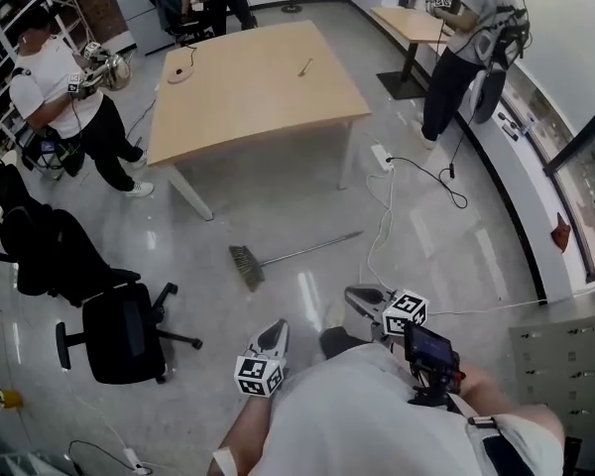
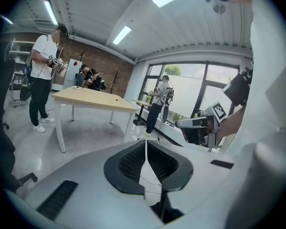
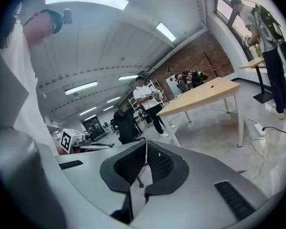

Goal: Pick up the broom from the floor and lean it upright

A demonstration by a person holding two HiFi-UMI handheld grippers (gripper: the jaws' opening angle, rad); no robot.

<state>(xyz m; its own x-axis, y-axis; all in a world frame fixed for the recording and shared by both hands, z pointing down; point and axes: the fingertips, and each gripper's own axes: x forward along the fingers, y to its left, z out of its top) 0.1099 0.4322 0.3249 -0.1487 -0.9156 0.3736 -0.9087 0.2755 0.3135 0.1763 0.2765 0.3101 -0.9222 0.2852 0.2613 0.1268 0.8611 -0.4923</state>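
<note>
Both pairs of tongs are hanging shut and empty as I am looking steeply down at the broom (image 1: 307,251), which is lying flat on the glossy grey floor (image 1: 278,196) just ahead of me, in front of the pale wooden surface (image 1: 248,87). The left tongs (image 1: 275,330) are pointing toward the bristle head (image 1: 246,266) and the right tongs (image 1: 357,296) toward the far end of the handle. Both are near the broom but apart from it. In each gripper view the dark ribbed pads are meeting with only a thin slit between them and nothing caught inside.

I am judging the broom to be light, with a thin, stiff, smooth handle that looks like metal and soft bristles that are carrying most of the weight. A round rod lying on a hard polished floor is likely to roll or skid when nudged, so I am planning to open wide, come down square across the handle and close firmly. The best hold seems to be on the handle somewhat nearer the head than the middle, where it should balance, with the second tongs taking the free end to swing it upright. A white cable (image 1: 382,221) is trailing across the floor just beside the handle's tip, and I am watching that it does not snag.
</note>
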